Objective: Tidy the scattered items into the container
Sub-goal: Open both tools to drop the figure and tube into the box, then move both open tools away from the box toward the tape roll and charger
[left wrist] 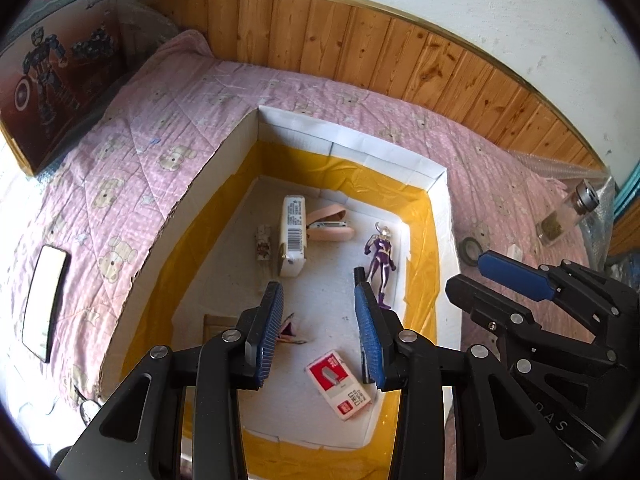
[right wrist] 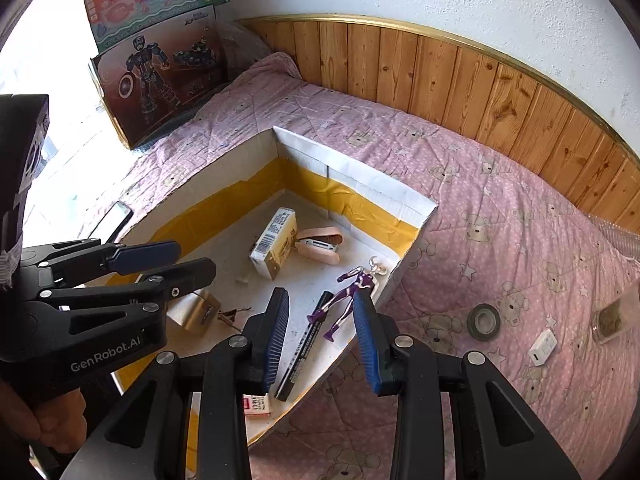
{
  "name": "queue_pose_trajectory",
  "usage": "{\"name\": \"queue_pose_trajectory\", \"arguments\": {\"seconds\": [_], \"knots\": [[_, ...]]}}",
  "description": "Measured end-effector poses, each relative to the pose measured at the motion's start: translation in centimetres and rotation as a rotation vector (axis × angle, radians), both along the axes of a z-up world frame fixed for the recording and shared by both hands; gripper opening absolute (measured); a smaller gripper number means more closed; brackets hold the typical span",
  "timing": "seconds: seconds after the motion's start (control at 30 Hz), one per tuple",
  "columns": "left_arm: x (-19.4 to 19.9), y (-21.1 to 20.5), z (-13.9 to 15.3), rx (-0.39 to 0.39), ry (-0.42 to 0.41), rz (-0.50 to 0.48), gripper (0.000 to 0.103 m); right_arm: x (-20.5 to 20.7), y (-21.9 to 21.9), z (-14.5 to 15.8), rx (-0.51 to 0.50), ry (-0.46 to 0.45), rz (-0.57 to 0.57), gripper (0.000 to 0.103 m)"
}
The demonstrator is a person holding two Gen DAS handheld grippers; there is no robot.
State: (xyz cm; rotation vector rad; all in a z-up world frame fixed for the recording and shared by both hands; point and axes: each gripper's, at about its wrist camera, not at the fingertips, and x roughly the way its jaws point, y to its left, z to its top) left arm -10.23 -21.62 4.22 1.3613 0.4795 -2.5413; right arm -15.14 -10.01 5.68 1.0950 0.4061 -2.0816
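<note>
An open cardboard box (left wrist: 348, 132) (right wrist: 360, 172) lined with yellow tape sits on the pink quilt. Inside lie a white carton (left wrist: 293, 236) (right wrist: 276, 242), a pink stapler (left wrist: 330, 226) (right wrist: 320, 244), a purple figure (left wrist: 380, 258) (right wrist: 352, 296), a red staple box (left wrist: 340, 384) and a black marker (right wrist: 306, 344). My left gripper (left wrist: 320, 332) is open and empty above the box. My right gripper (right wrist: 322, 340) is open and empty over the box's right edge, above the figure. On the quilt to the right lie a tape roll (right wrist: 483, 321), a white charger (right wrist: 542, 347) and a glass jar (left wrist: 568, 216) (right wrist: 612, 318).
A phone (left wrist: 44, 300) (right wrist: 116, 220) lies on the quilt left of the box. Toy boxes (left wrist: 52, 60) (right wrist: 160, 56) lean at the head of the bed. A wood-panelled wall (right wrist: 480, 84) runs behind the bed. A small wooden block (right wrist: 198, 310) and a binder clip (left wrist: 288, 330) are in the box.
</note>
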Motion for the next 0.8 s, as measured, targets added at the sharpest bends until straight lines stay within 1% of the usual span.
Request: {"name": "queue_pose_trajectory", "arguments": {"seconds": [0.2, 0.4, 0.5, 0.63, 0.8], "knots": [[2.5, 1.4, 0.6, -0.003, 0.009, -0.008, 0.039, 2.7, 2.4, 0.3, -0.086, -0.038, 0.033, 0.035], [5.2, 4.0, 1.9, -0.025, 0.056, -0.035, 0.039, 4.4, 6.0, 0.3, -0.160, -0.064, 0.019, 0.035], [6.3, 6.1, 2.6, -0.025, 0.084, -0.067, 0.041, 4.9, 7.9, 0.2, -0.193, -0.074, 0.005, 0.035], [7.1, 9.3, 3.4, -0.021, 0.112, -0.135, 0.043, 5.2, 10.8, -0.2, -0.243, -0.093, -0.020, 0.035], [6.8, 13.7, 3.7, -0.027, 0.117, -0.234, 0.044, 5.1, 14.6, -1.7, -0.291, -0.134, -0.082, 0.035]]}}
